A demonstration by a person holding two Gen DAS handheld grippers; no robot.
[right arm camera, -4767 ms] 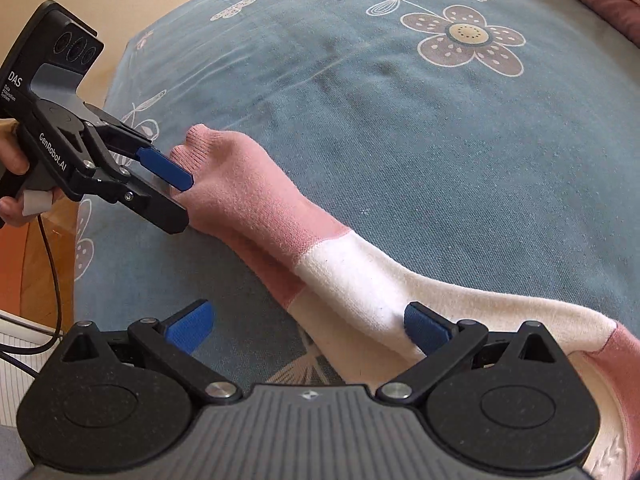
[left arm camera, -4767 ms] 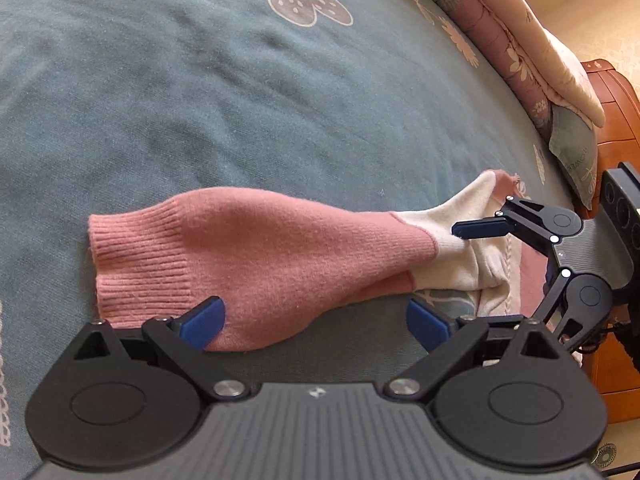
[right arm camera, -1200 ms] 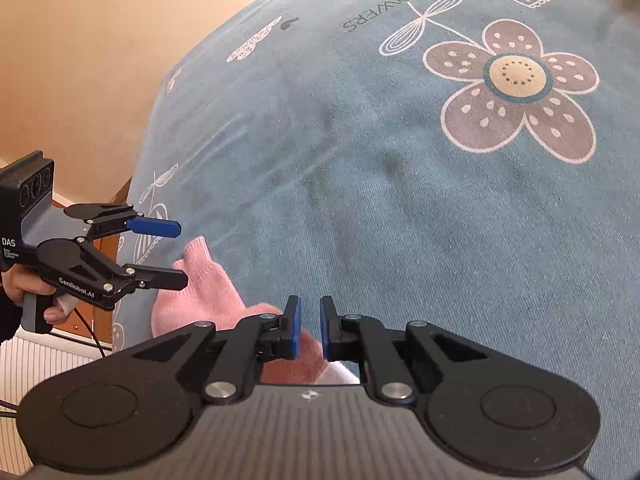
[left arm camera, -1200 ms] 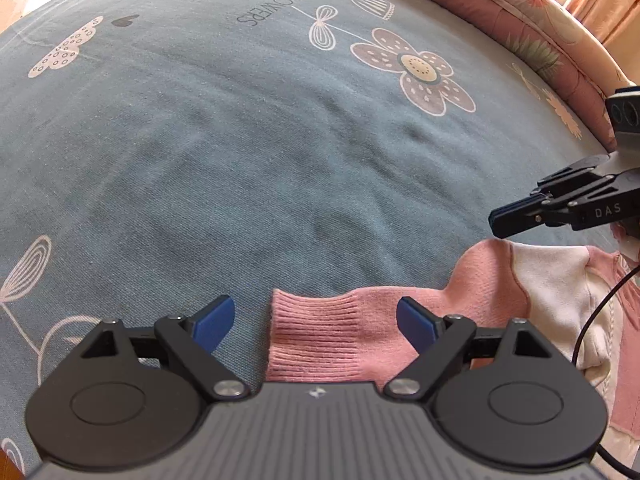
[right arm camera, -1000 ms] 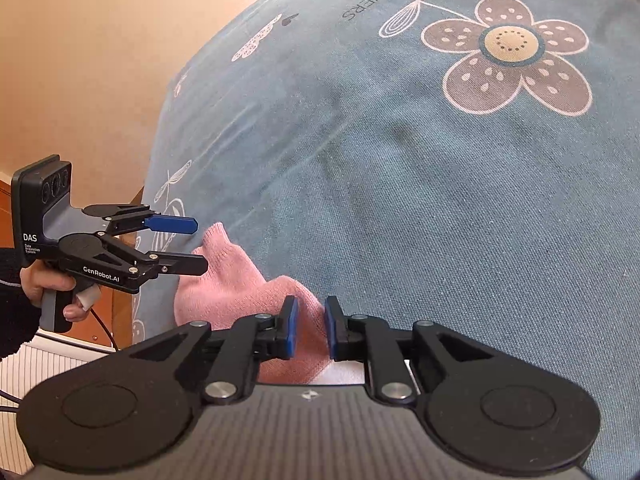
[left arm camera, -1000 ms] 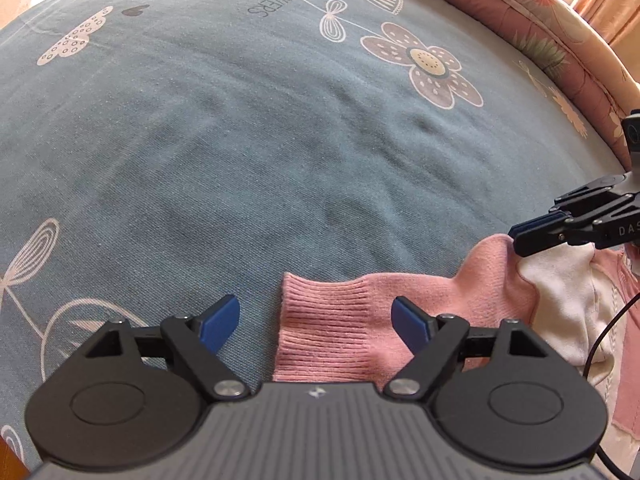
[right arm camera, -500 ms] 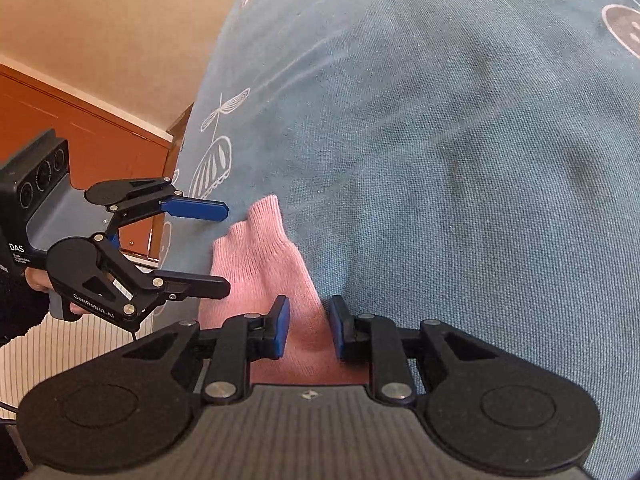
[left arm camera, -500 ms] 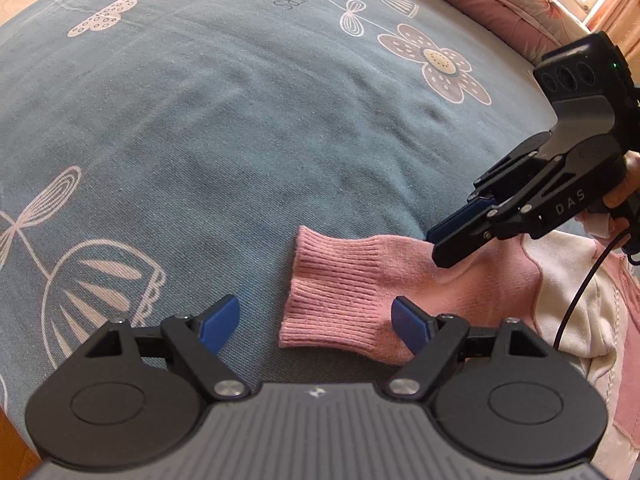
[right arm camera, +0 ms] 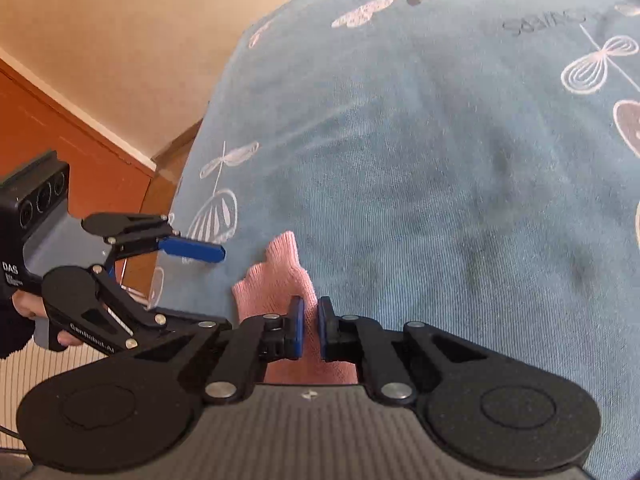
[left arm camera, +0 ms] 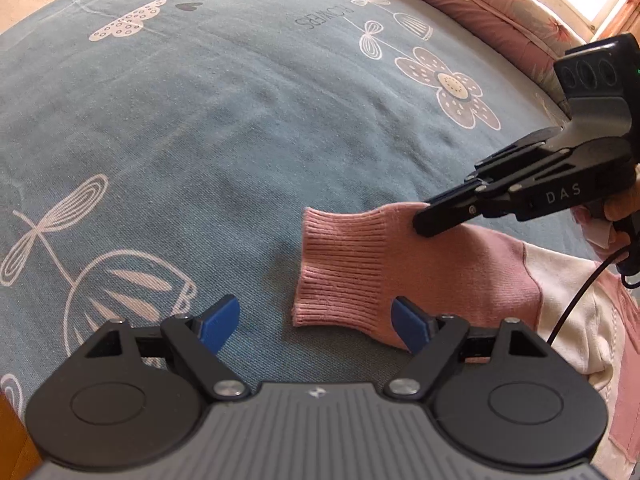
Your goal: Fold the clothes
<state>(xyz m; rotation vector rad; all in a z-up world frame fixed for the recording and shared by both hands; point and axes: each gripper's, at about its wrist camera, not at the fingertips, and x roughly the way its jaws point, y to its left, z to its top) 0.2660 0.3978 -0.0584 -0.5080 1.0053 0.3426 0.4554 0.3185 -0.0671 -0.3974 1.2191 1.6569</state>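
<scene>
A pink and white sweater lies on the bed, its pink sleeve [left arm camera: 360, 264] stretched leftward and ending in a ribbed cuff. My left gripper [left arm camera: 314, 322] is open, low over the cuff's near corner, which sits between its blue fingers without touching them. My right gripper [left arm camera: 420, 224] reaches in from the right, with its tip on the sleeve's far edge just behind the cuff. In the right wrist view its jaws [right arm camera: 311, 322] are closing tight, pinching the pink sleeve [right arm camera: 276, 276]. The left gripper [right arm camera: 216, 286] hovers open to the left. The sweater's body runs out of view at the right.
The blue bedspread [left arm camera: 200, 120] with white flower prints covers the bed. A pink quilt [left arm camera: 480, 4] lies along the far right edge. Wooden furniture [right arm camera: 80, 132] and a beige wall stand beyond the bed's left side. A black cable [left arm camera: 580, 300] hangs over the sweater.
The right gripper has travelled left along the sleeve to just behind the cuff, and its jaws have narrowed onto the fabric. The left gripper has stayed open near the cuff.
</scene>
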